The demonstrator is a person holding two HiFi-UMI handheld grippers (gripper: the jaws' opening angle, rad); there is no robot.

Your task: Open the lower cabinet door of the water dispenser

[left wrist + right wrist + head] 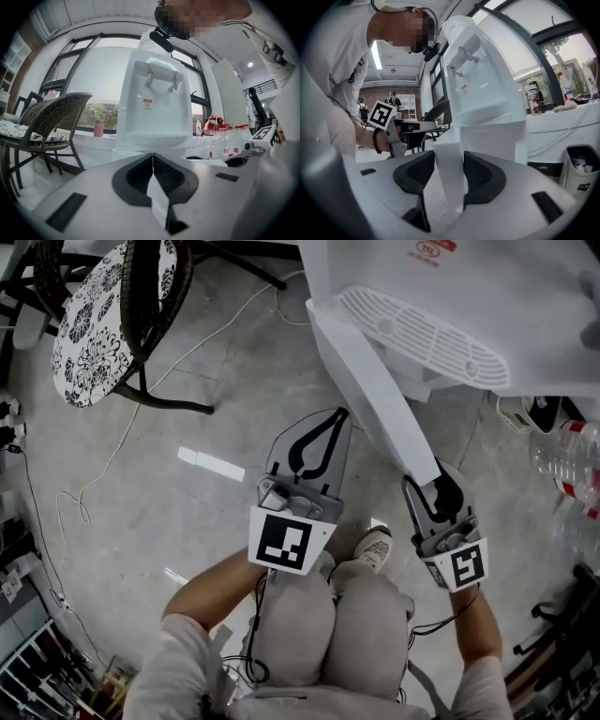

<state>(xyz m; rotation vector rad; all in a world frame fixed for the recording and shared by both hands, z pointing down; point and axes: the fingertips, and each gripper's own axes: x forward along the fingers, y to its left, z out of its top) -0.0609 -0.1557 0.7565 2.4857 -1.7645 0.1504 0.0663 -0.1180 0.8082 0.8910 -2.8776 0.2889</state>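
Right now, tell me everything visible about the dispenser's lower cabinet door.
The lower cabinet door is a plain white flat panel, plastic by its look, swung wide open from the water dispenser. In the head view it runs diagonally toward the person. Its free edge sits between the pads of the right gripper, which press both faces.

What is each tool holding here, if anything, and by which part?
The right tool grips the lower cabinet door by its free outer edge, with the panel between its jaws. The left tool is shut and holds nothing.
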